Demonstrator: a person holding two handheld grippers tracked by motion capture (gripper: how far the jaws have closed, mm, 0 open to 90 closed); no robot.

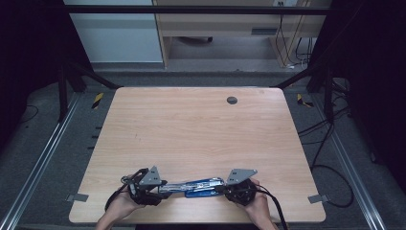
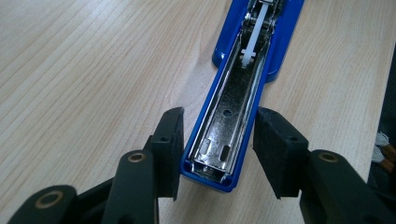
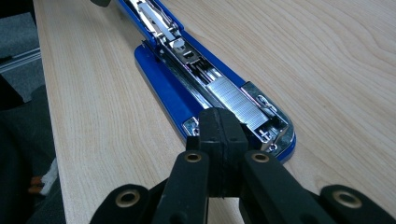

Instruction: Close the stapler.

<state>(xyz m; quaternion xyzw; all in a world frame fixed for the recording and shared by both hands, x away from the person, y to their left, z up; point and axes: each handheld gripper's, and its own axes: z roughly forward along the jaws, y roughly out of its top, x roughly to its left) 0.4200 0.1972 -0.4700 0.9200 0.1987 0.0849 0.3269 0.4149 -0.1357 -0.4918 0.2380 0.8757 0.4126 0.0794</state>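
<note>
**Ana:** Risk first, from the high view: the stapler (image 1: pixel 196 186) lies swung fully open along the near edge of the table (image 1: pixel 191 124), stretched between the left gripper (image 1: pixel 160 186) and the right gripper (image 1: pixel 221 189). If either hand pulls sideways, I'd guess the whole thing skates on that smooth wood-grain laminate, since neither end looks firmly held.

**Ben:** Agreed. And the left gripper view?

**Ana:** Jaws apart, straddling the tip of the stapler's blue arm (image 2: pixel 219 154). One pad looks to sit just at the blue plastic edge and the other stands clear, so no clamp as yet. A lopsided squeeze could twist the arm on its hinge, or the pads could slide off the glossy plastic. Inside, the chrome channel (image 2: pixel 229 112) is hard, shiny and trough-shaped, with a white plastic pusher (image 2: pixel 250 51) farther up.

**Ben:** Right gripper view?

**Ana:** Pads pressed together with nothing between them, tips sitting at the front of the stapler's base. Just past them lies a strip of staples (image 3: pixel 236 100), ribbed, dull silver, in the open magazine (image 3: pixel 196 60).

**Ben:** So a poke there?

**Ana:** Could knock the strip askew or jam it, I'd say. The base is rounded, blue and slick, so pushing on it may shove it along the table.
</note>
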